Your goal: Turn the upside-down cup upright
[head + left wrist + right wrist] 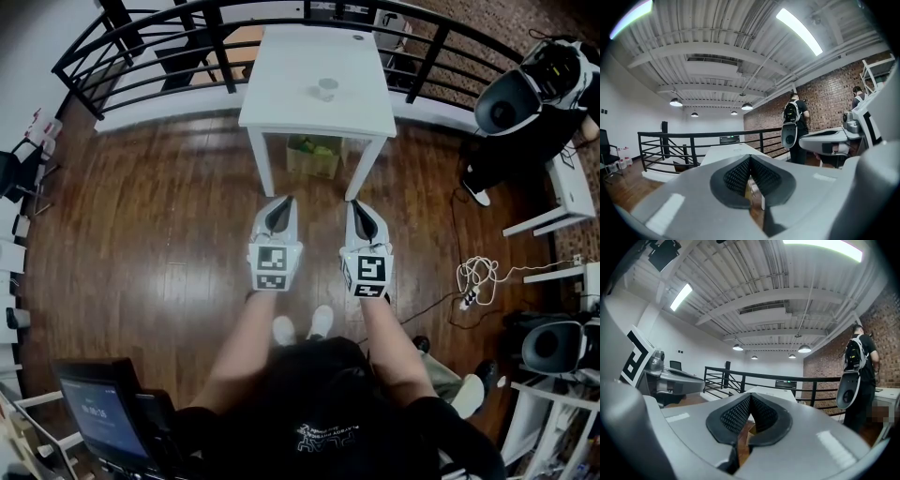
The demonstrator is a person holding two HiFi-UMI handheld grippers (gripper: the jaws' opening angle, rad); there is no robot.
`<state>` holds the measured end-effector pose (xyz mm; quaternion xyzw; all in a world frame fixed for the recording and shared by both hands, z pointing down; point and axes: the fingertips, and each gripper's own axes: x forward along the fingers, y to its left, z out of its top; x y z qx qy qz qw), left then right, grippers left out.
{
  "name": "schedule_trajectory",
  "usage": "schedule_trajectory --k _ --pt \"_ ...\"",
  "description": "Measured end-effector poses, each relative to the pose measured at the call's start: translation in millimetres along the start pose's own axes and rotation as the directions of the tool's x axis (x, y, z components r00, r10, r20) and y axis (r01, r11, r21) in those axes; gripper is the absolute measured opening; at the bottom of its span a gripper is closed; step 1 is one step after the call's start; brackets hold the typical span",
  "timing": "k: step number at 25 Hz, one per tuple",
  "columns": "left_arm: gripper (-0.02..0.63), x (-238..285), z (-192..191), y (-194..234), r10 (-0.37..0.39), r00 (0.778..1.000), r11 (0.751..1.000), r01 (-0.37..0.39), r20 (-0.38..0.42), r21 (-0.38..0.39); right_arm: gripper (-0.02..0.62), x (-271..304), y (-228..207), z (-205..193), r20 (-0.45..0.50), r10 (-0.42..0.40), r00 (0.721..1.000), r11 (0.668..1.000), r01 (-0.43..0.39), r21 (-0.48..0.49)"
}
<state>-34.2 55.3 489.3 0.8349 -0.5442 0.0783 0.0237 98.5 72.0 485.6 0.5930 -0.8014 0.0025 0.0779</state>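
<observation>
Well ahead of left gripper point(280, 211) and right gripper point(364, 216), jaws closed on nothing: 1 cup point(326, 89) on white table point(295, 61).

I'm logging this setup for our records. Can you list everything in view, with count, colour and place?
table: one, white, ahead by the railing
cup: one, clear, near the tabletop's middle; too small to tell which way up
railing: one, black, behind the table
box: one, green, under the table
cable: one, white, floor at right
screen: one, dark-framed, lower left
left gripper: grey, shut, empty, short of the table
right gripper: grey, shut, empty, beside it
</observation>
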Motion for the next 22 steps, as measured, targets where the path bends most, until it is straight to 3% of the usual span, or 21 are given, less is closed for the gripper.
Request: schedule_trajectory --k 9,22 --pt "-0.003 4 -2 0 0.0 1.0 1.0 0.0 -0.002 0.006 0.012 6 3 -10 -0.009 0.009 1.0 1.0 -0.009 -0.005" --pt "-0.003 4 9 20 0.046 0.999 0.999 -0.046 0.018 -0.018 0.012 20 6 13 0.033 0.013 0.999 1.0 -0.013 0.01"
